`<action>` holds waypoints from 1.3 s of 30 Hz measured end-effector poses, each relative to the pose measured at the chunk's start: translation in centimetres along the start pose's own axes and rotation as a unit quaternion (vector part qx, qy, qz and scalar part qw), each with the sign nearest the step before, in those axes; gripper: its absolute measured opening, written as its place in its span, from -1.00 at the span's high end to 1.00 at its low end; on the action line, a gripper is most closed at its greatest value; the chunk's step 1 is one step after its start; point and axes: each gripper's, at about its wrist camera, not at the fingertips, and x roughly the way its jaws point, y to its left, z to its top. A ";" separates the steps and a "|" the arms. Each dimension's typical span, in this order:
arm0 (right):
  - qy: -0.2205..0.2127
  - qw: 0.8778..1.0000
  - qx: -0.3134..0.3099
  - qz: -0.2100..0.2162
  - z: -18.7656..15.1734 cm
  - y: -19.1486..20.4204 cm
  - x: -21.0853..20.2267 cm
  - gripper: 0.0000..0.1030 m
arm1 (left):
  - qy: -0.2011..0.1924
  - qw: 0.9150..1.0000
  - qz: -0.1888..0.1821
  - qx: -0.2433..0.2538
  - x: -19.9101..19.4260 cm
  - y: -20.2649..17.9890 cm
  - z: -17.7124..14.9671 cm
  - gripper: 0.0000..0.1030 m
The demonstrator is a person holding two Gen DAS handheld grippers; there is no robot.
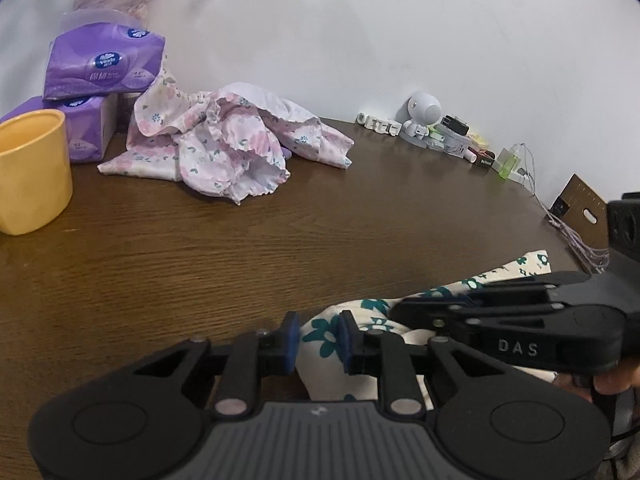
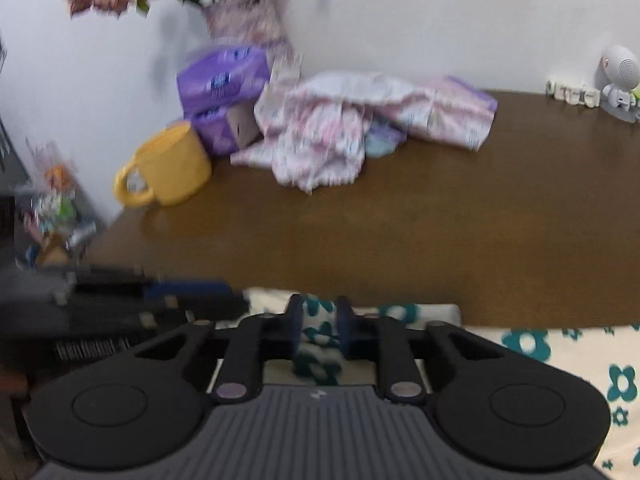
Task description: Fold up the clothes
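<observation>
A cream garment with teal flowers (image 1: 320, 344) lies at the near edge of the brown table (image 1: 240, 240). My left gripper (image 1: 318, 334) pinches a fold of it between its blue pads. My right gripper (image 2: 320, 320) is closed on a bunched fold of the same cream garment (image 2: 520, 344), which spreads off to its right. The two grippers sit close together: the right gripper (image 1: 400, 308) reaches in from the right in the left wrist view, and the left gripper (image 2: 240, 300) shows blurred at the left in the right wrist view. A crumpled pink floral garment (image 1: 224, 136) lies at the back.
A yellow mug (image 1: 32, 168) and stacked purple tissue packs (image 1: 104, 64) stand at the back left by the wall. A white round-headed figure (image 1: 422, 114), small bottles and loose cables (image 1: 568, 232) line the back right. A vase of flowers (image 2: 244, 12) stands behind the tissue packs.
</observation>
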 end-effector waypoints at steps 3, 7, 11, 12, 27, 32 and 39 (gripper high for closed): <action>-0.001 1.000 -0.010 -0.018 -1.1 -0.1 -0.7 1.00 | -0.003 1.000 0.009 0.007 -0.1 -0.3 -0.2 0.59; -0.009 0.999 -0.017 -0.045 -2.3 -0.9 -1.7 1.00 | -0.008 1.000 0.007 0.000 -0.4 -0.4 -0.1 0.59; -0.010 0.999 -0.015 -0.046 -2.3 -1.2 -1.9 1.00 | -0.020 1.000 0.009 0.014 -1.0 -0.8 0.0 0.65; -0.010 0.999 -0.014 -0.047 -2.2 -1.2 -1.9 1.00 | -0.018 1.000 0.005 0.018 -1.0 -0.9 0.0 0.65; -0.005 1.000 -0.003 0.031 2.2 0.8 1.6 0.22 | -0.010 0.998 -0.003 0.058 -1.4 -1.6 -0.9 0.66; 0.043 0.997 0.011 0.068 2.7 -0.5 2.1 0.56 | -0.006 0.998 -0.004 0.056 -1.5 -1.5 -1.0 0.65; 0.062 0.996 -0.038 0.057 0.9 0.2 0.4 0.98 | -0.004 0.999 0.001 0.045 -1.6 -1.4 -1.0 0.55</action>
